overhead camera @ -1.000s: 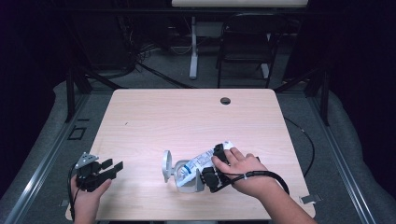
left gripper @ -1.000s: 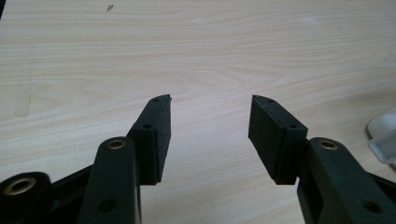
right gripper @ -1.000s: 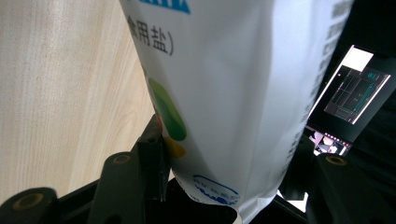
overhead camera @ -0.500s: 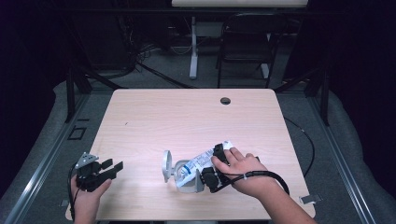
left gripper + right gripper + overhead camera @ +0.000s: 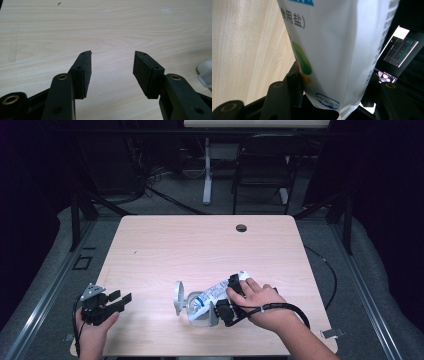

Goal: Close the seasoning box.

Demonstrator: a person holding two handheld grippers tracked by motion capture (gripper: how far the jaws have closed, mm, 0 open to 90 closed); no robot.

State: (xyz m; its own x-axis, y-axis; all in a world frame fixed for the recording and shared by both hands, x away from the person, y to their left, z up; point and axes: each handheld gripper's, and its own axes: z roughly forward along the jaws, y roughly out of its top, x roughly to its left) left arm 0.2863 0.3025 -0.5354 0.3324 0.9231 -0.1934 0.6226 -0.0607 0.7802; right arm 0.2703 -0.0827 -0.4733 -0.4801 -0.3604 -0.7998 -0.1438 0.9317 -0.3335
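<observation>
The white bag (image 5: 216,292) with blue print lies tilted across the front middle of the pale wooden surface (image 5: 200,245), its lower end tipped into the mouth of a small white container (image 5: 197,307) whose round lid (image 5: 177,297) stands open on the side away from the bag; in the right gripper view the bag (image 5: 337,50) rises between the two black jaws, with Chinese characters and a green and orange mark on its face. The right hand-held gripper (image 5: 230,297) is clamped on the bag at a wide spread, one pad pressed to the bag's printed face; the right hand (image 5: 262,302) lies just behind the bag. The left hand-held gripper (image 5: 117,301) rests well to the left of the container, near the surface's front left corner, held by the left hand (image 5: 95,327); in the left gripper view its pads (image 5: 143,72) stand apart with nothing between them, bare wood beneath, and the container's white edge (image 5: 206,72) shows off to one side.
</observation>
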